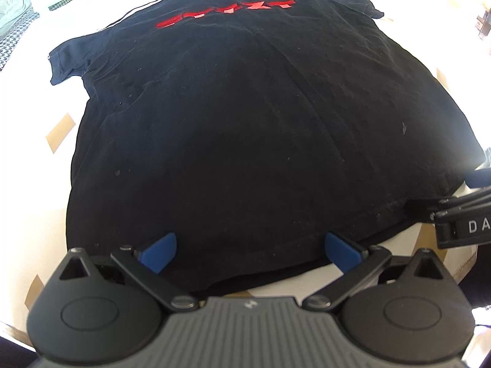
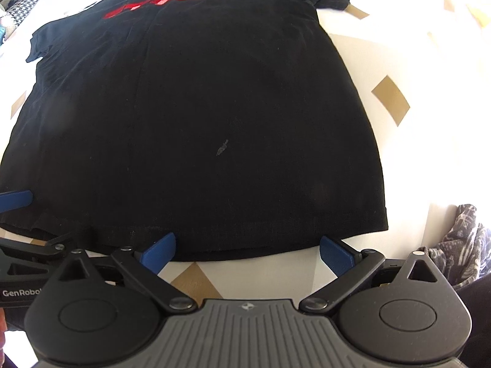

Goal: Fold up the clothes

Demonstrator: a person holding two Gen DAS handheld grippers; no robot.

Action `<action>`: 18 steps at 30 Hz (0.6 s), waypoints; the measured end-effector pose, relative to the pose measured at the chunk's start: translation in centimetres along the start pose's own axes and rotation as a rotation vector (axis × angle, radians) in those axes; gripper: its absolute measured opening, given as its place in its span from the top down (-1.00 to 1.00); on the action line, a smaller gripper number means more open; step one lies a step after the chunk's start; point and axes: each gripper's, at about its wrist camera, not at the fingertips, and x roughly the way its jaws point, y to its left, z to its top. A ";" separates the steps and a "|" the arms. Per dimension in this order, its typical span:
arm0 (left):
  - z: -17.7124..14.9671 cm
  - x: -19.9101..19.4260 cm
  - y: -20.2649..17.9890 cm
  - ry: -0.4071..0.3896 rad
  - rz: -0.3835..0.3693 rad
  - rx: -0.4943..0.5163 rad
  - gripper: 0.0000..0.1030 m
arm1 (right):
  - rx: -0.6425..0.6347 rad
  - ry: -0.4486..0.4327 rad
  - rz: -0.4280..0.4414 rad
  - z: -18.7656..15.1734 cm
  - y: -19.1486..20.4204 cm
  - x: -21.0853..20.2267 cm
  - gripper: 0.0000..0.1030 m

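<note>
While both tools hover at the near hem, the entries run from left to right as follows.

Item 1, left tongs (image 1: 250, 253): jaws spread wide, blue pads either side of the hem, nothing clamped between them. They hang just over the lower edge of the garment, probably so the hem can be pinched next.

Item 2, black T-shirt (image 1: 233, 128): laid flat and full length on the tabletop (image 1: 27, 116), hem toward the tools, collar end far away, short sleeves spread to each side. Red lettering (image 1: 225, 13) sits across the upper part (too distorted to read with confidence). White stripes run along the far shoulder line. Cloth is mostly smooth, with faint creases and a small pale speck (image 2: 222, 147); that flatness suits a first fold, which is not yet begun.

Item 3, right tongs (image 2: 247, 253): jaws fully apart, empty, pads straddling the hem near the shirt's right corner, mirroring the left tool for what looks like a two-point lift.

Item 4, grey patterned cloth (image 2: 466, 239): bunched at the tabletop's right edge, well apart from the shirt.
</note>
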 end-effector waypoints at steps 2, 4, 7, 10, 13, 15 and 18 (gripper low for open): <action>0.0 0.0 -0.1 -0.003 0.000 -0.001 -1.00 | 0.002 0.010 0.001 0.0 -0.1 0.1 -1.00; -0.1 0.0 -0.1 -0.003 0.001 0.001 -1.00 | -0.009 0.015 -0.004 0.0 0.1 0.2 -1.00; -0.1 0.1 -0.1 -0.001 0.004 0.003 -1.00 | -0.031 0.018 -0.018 -0.2 0.4 0.3 -1.00; -0.1 0.1 0.0 0.000 0.003 0.006 -1.00 | -0.034 0.014 -0.019 -0.3 0.5 0.3 -1.00; -0.2 0.0 0.0 -0.001 0.004 0.007 -1.00 | -0.035 0.011 -0.017 -0.5 0.4 0.3 -1.00; -0.4 0.0 0.0 0.000 0.006 0.005 -1.00 | -0.035 0.010 -0.019 -0.6 0.4 0.3 -1.00; -0.6 -0.1 -0.1 0.000 0.013 -0.006 -1.00 | -0.035 0.009 -0.020 -0.8 0.4 0.3 -1.00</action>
